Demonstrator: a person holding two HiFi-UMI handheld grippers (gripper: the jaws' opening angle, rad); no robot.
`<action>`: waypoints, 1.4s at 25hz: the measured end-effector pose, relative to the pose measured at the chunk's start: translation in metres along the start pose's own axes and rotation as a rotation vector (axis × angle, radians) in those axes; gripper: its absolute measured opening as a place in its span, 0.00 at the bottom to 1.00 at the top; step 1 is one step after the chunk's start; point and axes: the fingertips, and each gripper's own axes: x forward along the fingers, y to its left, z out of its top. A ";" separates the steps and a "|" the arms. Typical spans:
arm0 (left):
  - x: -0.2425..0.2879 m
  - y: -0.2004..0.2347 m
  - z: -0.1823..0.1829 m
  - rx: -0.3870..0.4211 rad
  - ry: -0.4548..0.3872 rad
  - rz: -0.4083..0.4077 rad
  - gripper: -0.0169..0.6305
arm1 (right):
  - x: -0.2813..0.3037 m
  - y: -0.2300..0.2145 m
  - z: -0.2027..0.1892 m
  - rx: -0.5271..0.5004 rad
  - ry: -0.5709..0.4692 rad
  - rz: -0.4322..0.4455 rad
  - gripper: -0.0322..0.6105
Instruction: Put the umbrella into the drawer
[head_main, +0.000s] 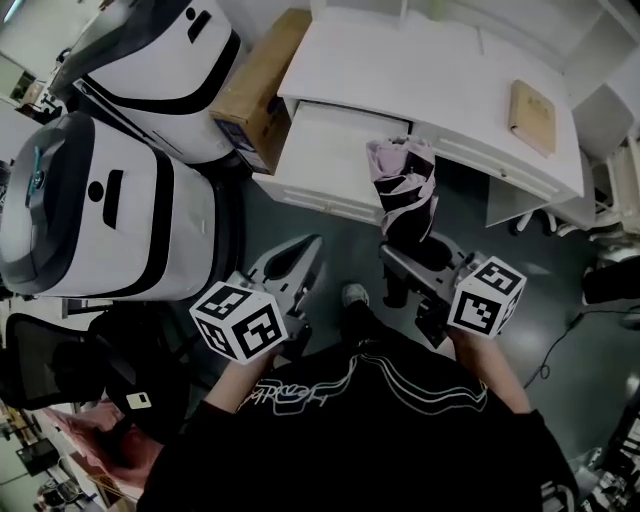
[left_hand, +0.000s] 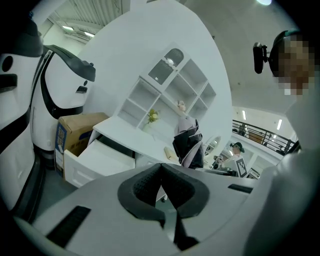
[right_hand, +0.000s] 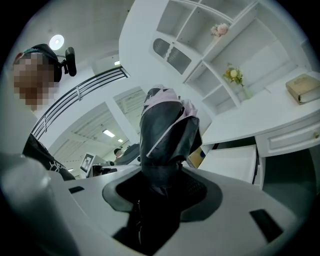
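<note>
The folded umbrella (head_main: 405, 185), black with pink edging, stands upright in the right gripper (head_main: 408, 252), whose jaws are clamped on its lower end. The right gripper view shows that grip up close, the dark bundle filling the gap. In the head view the umbrella's top overlaps the front corner of the open drawer (head_main: 330, 145) at its 10 o'clock, but the right gripper view shows the drawer lying beyond it, apart. The drawer juts from the white surface (head_main: 430, 70), bare inside.

The left gripper (head_main: 312, 245), at the umbrella's 8 o'clock, has its jaws together and empty, which is plain only in its own view. Only the gripper views show the shelf (right_hand: 227, 37) above the surface.

A cardboard box (head_main: 262, 90) crowds the drawer's 9 o'clock side, and grey floor (head_main: 345, 235) lies open before it. The umbrella's handle is hidden inside the gripper.
</note>
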 end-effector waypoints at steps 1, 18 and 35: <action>0.018 0.008 0.015 0.001 0.001 0.002 0.06 | 0.010 -0.016 0.014 0.008 0.004 0.002 0.38; 0.131 0.109 0.102 -0.040 0.018 0.024 0.06 | 0.131 -0.147 0.088 -0.059 0.161 -0.031 0.38; 0.185 0.234 0.138 -0.085 0.122 0.073 0.06 | 0.253 -0.253 0.049 -0.193 0.479 -0.114 0.38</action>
